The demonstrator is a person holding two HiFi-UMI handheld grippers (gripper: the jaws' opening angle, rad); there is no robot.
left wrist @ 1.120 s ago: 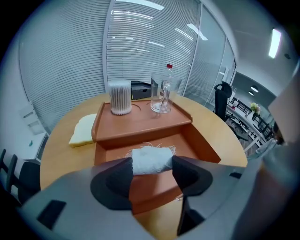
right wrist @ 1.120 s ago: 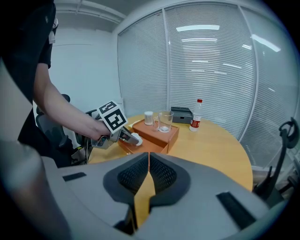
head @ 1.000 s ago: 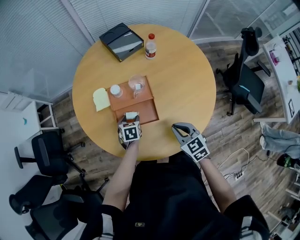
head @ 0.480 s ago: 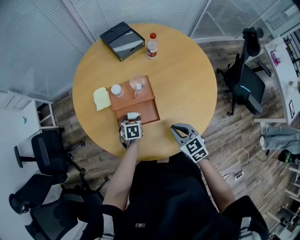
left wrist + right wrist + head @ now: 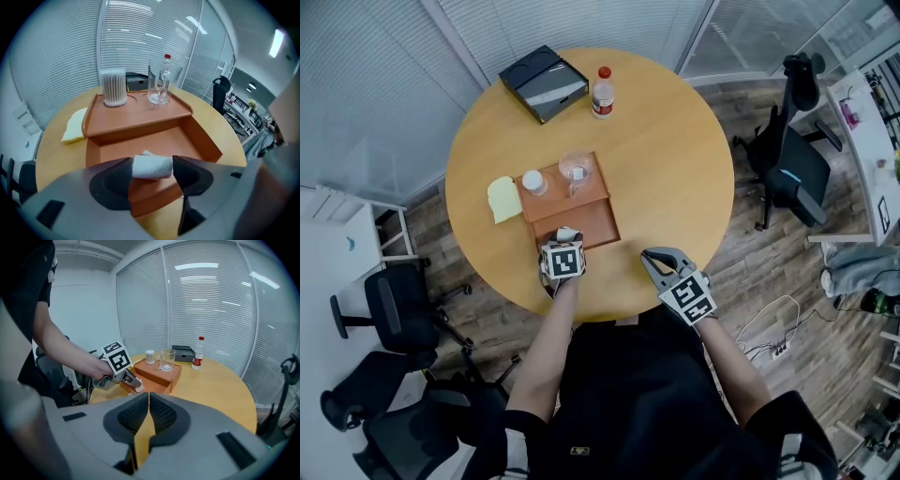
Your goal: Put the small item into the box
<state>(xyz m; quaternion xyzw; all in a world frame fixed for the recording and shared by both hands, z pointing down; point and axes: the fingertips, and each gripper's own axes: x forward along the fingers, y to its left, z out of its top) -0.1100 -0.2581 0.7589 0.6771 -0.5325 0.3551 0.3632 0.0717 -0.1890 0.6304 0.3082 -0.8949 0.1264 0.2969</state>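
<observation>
A small white roll (image 5: 151, 167) sits between the pads of my left gripper (image 5: 151, 169), touching both. It hangs just above the near, lower compartment of the orange box (image 5: 154, 140). The jaws have just been opening a little, with the roll still between them. From the head view, the left gripper (image 5: 565, 234) stands at the near edge of the box (image 5: 598, 221). My right gripper (image 5: 649, 255) rests near the table's front edge, shut with nothing in it; in its own view the tips (image 5: 148, 397) meet, and the left gripper (image 5: 136, 385) shows beyond them.
On the box's raised back shelf stand a jar of cotton swabs (image 5: 532, 181) and a glass mug (image 5: 574, 170). A yellow pad (image 5: 501, 198) lies left of the box. A bottle (image 5: 601, 92) and a black case (image 5: 543, 82) sit at the far edge. Office chairs ring the round table.
The left gripper has tipped slightly over the box's near compartment, and the roll sits a touch lower. The right gripper has not moved.
</observation>
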